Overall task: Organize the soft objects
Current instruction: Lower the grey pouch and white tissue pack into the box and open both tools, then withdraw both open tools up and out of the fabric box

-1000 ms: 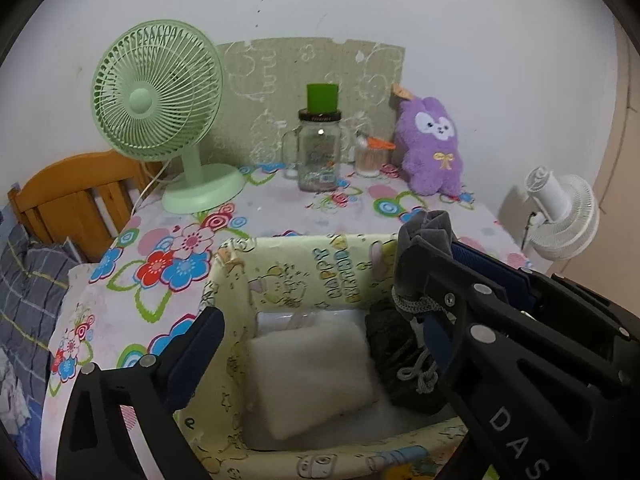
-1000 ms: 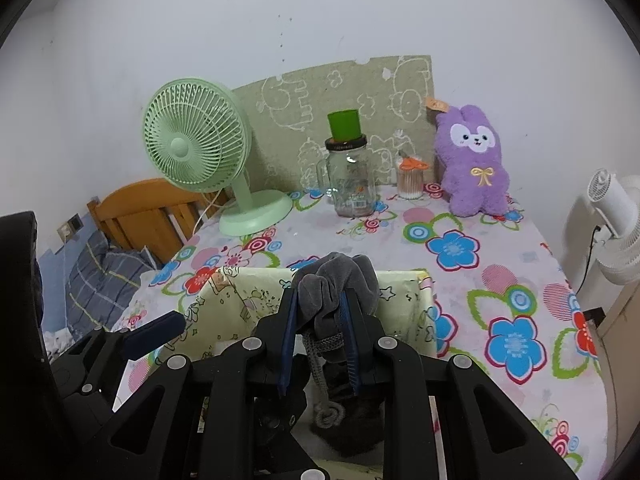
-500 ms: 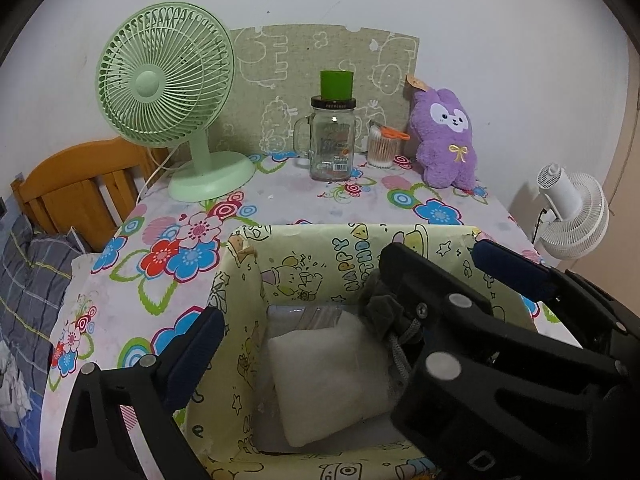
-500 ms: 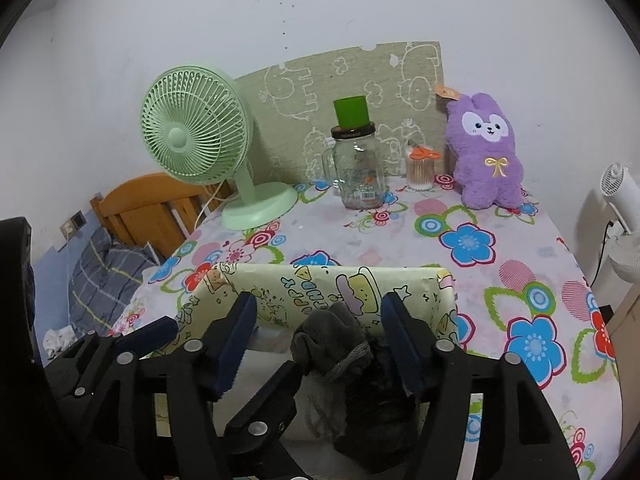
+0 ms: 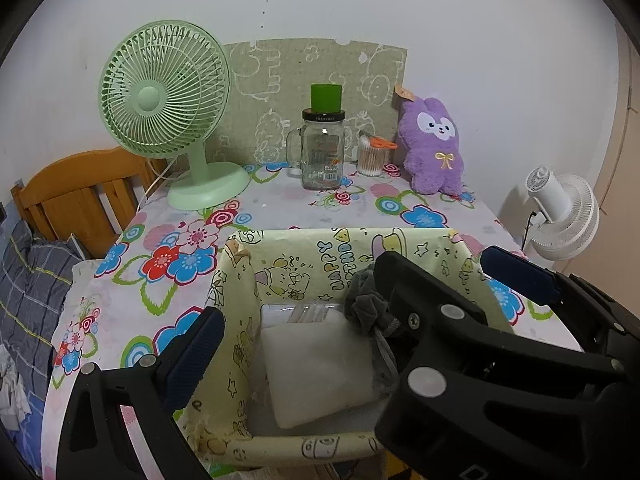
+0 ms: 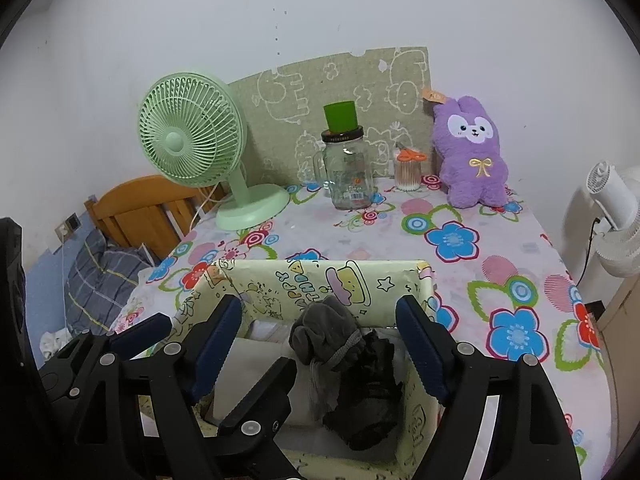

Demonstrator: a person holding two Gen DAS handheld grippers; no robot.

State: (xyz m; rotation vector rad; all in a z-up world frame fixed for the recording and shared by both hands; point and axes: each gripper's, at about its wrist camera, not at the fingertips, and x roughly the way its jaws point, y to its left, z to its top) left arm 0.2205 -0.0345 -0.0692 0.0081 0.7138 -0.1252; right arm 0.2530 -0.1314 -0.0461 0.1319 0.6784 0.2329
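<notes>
1. The right gripper (image 6: 320, 340) is angled down over the box (image 6: 360, 276) on the table (image 6: 500, 248).
2. Its jaws are opening, already wide; the grey bundle (image 6: 328, 332) between them is not touched by the pads and lies in the box.
3. The left gripper (image 5: 348, 304) is held wide, empty, over the box, beside a white pad (image 5: 316, 368).

Flower-print table (image 6: 460, 240) filling mid-frame, green fan (image 6: 192, 136) upper left, glass jar (image 6: 348, 172) centre, purple plush (image 6: 472, 156) upper right, yellow box (image 6: 320, 280) lower centre
</notes>
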